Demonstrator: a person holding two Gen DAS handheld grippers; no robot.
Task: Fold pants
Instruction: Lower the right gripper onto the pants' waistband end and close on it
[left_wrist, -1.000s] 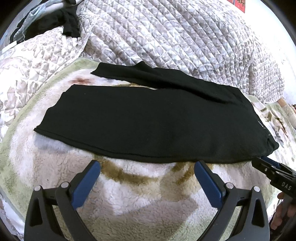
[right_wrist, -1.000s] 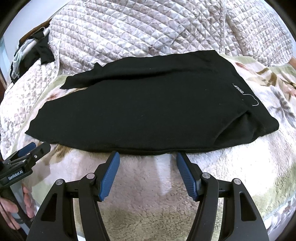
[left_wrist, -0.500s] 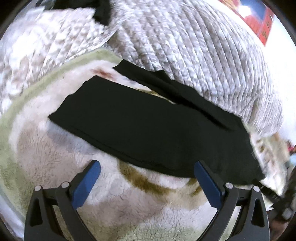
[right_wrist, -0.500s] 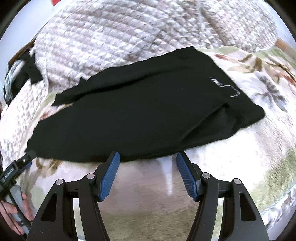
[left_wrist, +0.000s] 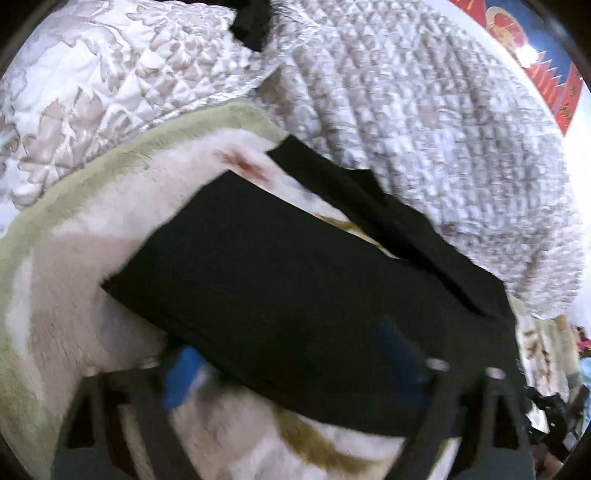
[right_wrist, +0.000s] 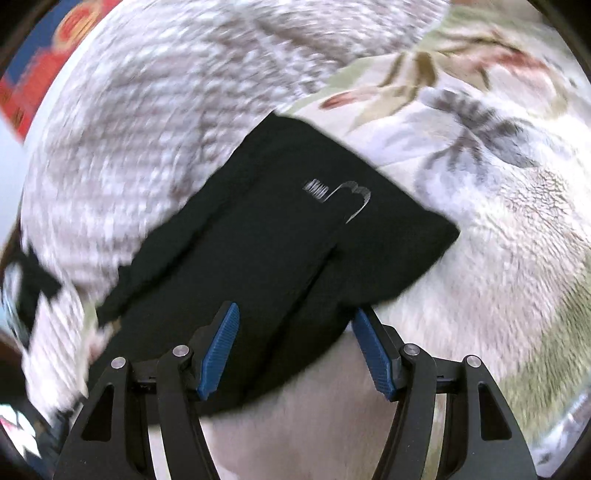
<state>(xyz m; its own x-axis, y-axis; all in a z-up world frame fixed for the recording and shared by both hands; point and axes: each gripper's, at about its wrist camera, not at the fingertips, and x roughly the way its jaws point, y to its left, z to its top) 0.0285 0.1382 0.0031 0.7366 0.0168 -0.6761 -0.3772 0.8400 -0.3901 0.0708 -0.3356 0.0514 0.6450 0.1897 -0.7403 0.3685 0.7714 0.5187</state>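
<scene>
On the bed: one pair of black pants (left_wrist: 295, 288), two tongs at its near edge.
One pair of pants lies flat on one fleecy floral blanket (right_wrist: 498, 258), far side against one quilted grey bedspread (left_wrist: 424, 118). My right tongs (right_wrist: 295, 354) stand wide, blue pads (right_wrist: 373, 354) straddling the near hem beside the white logo (right_wrist: 340, 192), gripping nothing. My left tongs (left_wrist: 291, 365) are blurred; they seem spread, one finger over the fabric, but I cannot tell for sure. One dark garment (left_wrist: 251, 18) lies at the bedspread's far end.
</scene>
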